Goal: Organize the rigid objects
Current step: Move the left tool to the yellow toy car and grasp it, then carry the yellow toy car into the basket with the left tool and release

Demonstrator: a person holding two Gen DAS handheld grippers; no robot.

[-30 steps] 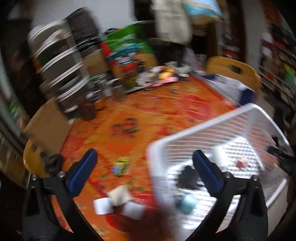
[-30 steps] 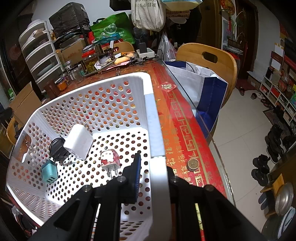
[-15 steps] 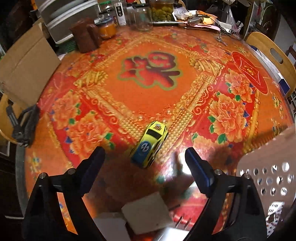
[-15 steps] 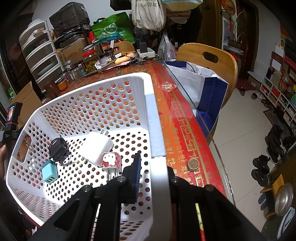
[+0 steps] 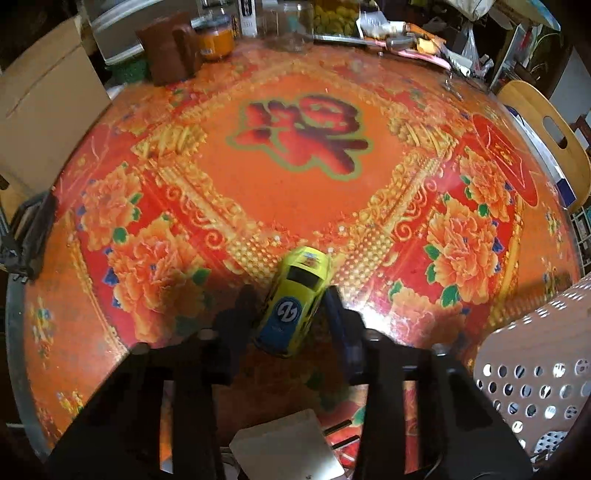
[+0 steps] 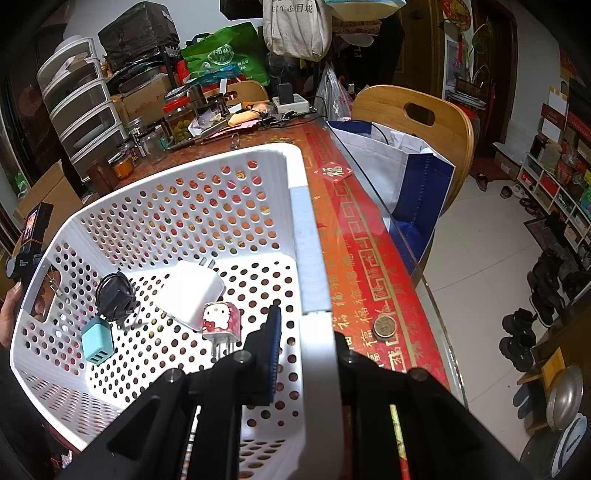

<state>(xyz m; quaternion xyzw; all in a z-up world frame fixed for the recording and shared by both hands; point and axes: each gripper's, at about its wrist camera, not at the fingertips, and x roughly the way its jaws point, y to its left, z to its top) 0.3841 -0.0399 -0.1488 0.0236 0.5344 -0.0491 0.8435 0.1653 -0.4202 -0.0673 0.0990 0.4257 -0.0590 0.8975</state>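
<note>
A yellow toy car with a blue roof badge sits on the red and orange tablecloth. My left gripper points steeply down and is shut on the car, one finger against each flank. My right gripper is shut on the right wall of the white perforated basket, with its blue pad inside. In the basket lie a white charger, a pink cartoon-cat plug, a teal charger and a black adapter. The basket's corner shows at the right of the left wrist view.
A white plug block lies on the table just below the left gripper. Jars and a brown jug crowd the far edge. A coin rests near the glass edge. A wooden chair holds a white and blue bag.
The left gripper swung away from the basket, came down over the toy car and closed on it. The white charger in the basket tipped over and came to rest. The right gripper kept still.
</note>
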